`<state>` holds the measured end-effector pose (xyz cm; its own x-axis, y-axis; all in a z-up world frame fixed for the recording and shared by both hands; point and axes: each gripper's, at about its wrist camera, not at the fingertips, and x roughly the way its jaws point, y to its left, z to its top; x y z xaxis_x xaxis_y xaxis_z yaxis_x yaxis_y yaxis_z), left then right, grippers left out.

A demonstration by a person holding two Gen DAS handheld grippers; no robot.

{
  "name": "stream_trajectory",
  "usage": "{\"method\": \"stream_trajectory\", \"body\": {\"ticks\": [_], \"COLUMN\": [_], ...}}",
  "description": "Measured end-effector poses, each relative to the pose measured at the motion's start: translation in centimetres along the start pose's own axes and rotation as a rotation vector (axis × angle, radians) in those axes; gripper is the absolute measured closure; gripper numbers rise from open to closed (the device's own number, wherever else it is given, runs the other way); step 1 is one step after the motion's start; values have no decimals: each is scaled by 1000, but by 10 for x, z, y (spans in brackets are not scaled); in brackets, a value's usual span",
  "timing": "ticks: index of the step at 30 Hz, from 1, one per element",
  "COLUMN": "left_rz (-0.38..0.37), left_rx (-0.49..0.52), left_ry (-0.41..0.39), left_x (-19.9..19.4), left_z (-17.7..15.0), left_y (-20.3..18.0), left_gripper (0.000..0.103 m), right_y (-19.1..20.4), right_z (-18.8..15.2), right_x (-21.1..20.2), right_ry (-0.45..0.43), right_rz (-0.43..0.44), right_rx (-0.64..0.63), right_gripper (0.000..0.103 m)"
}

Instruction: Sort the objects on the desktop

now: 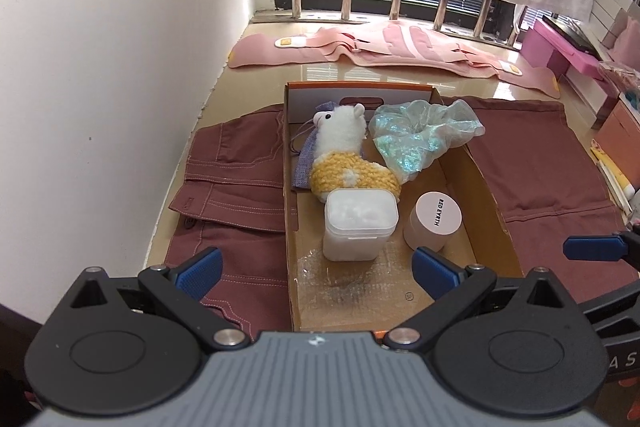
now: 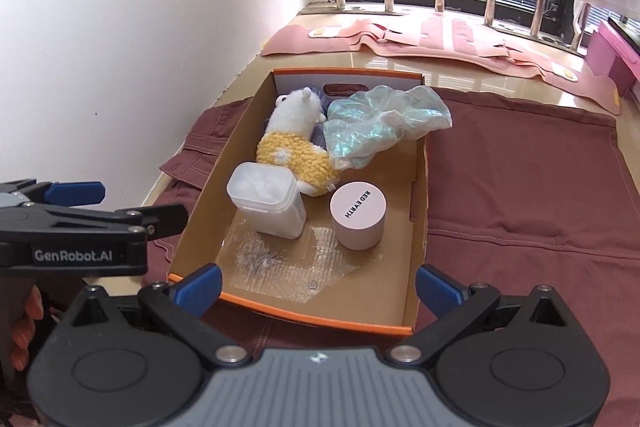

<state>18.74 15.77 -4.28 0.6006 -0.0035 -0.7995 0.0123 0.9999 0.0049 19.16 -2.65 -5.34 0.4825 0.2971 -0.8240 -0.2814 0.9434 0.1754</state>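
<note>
Sitting inside the cardboard box (image 2: 418, 195) are a plush alpaca (image 2: 294, 143), an iridescent bag (image 2: 384, 123), a white plastic container (image 2: 266, 199) and a pink jar (image 2: 359, 215), the container and jar standing upright side by side. Both the left gripper (image 1: 318, 269) and right gripper (image 2: 318, 285) are hovering at the box's near end with fingers spread apart, gripping nothing. The box is resting on maroon trousers (image 2: 520, 187).
</note>
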Motion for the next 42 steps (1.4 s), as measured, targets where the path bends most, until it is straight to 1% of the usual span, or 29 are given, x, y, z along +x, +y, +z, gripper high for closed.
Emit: {"method": "stream_trajectory", "body": {"ticks": [6,10,19,24,31,42], "left_rz": [23,40,38,46,52,50], "left_rx": [-17,-45,-69,-90,-123,-126], "left_ry": [-22,-13,-45,-54,-75,-55], "left_x": [-20,-30,-56,-61,-71,-71], "left_z": [-13,-25,-47,-55,-60,-70], "left_y": [-9,-11,-17,-14,-13,-16], "left_gripper": [0,0,0,0,0,0], "right_y": [-1,0,5,9,3,0], "right_z": [-14,-28,-56,-66,-73,-82], "right_x": [-16,-31,-58,-66,-81,-91], "right_ry": [-24,-46,-111,-152,-192,-213], "right_rz": [-17,-17,-28,-45,-79,-80], "right_rx": [28,38,39,19,22,17], "right_gripper": [0,0,0,0,0,0]}}
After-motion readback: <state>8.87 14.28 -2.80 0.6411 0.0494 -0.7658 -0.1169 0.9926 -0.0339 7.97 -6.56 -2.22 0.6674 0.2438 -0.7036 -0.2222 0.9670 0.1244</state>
